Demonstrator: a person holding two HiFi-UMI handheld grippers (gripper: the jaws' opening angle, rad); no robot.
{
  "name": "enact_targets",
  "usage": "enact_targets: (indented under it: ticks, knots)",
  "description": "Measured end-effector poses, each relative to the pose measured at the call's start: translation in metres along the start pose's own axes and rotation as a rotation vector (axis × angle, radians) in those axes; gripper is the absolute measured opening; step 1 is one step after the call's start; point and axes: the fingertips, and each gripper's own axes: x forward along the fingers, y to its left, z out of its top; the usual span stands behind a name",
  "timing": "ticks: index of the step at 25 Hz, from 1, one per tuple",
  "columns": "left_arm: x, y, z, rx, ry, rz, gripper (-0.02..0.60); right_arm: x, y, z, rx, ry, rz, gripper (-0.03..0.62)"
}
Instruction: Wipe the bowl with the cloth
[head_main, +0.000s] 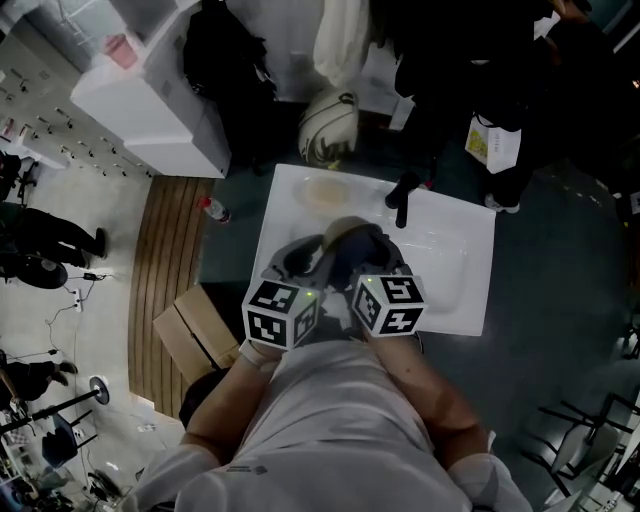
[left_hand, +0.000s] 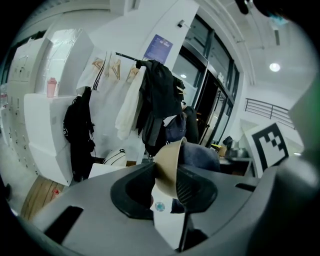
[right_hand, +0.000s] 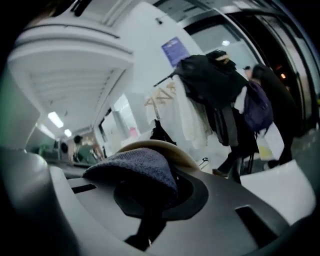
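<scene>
A tan bowl (head_main: 344, 230) is held tilted in the air above the white table (head_main: 455, 300). My left gripper (head_main: 318, 256) is shut on the bowl's wall; in the left gripper view the bowl (left_hand: 168, 167) stands on edge between the jaws of the left gripper (left_hand: 167, 189). A grey-blue knitted cloth (head_main: 358, 256) is pressed into the bowl's hollow, with my right gripper (head_main: 366, 262) shut on it. In the right gripper view the cloth (right_hand: 137, 169) bulges over the right gripper (right_hand: 150, 196), with the bowl's rim (right_hand: 167, 148) arching just behind it.
A shallow tan dish (head_main: 325, 192) and a dark upright object (head_main: 402, 206) sit at the table's far side. A person in dark clothes (head_main: 500, 110) stands beyond it. On the floor to the left lie a bottle (head_main: 212, 210) and a cardboard box (head_main: 192, 332).
</scene>
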Motion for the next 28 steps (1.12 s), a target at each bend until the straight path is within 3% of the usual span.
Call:
enact_targets:
  ticks: [6, 11, 13, 18, 21, 24, 28]
  knots:
    - [-0.004, 0.003, 0.003, -0.041, 0.003, -0.027, 0.097, 0.001, 0.027, 0.001, -0.713, 0.056, 0.003, 0.037]
    - [-0.008, 0.007, -0.002, -0.099, 0.012, -0.044, 0.097, -0.001, 0.050, -0.018, -1.315, 0.089, 0.112, 0.037]
    - [-0.010, 0.009, -0.003, -0.111, 0.013, -0.053, 0.097, -0.004, 0.055, -0.026, -1.497, 0.085, 0.171, 0.037]
    - [-0.013, 0.012, -0.004, -0.118, 0.013, -0.059, 0.097, -0.013, 0.055, -0.049, -1.807, 0.124, 0.349, 0.037]
    - [-0.015, 0.015, -0.003, -0.078, 0.019, -0.043, 0.095, -0.023, 0.055, -0.071, -1.953, 0.189, 0.495, 0.037]
    - [-0.015, 0.014, -0.002, -0.038, 0.022, -0.027, 0.094, -0.025, 0.054, -0.076, -1.967, 0.212, 0.522, 0.036]
    - [-0.014, 0.016, 0.000, -0.042, 0.021, -0.017, 0.091, -0.026, 0.055, -0.076, -1.882, 0.237, 0.503, 0.036]
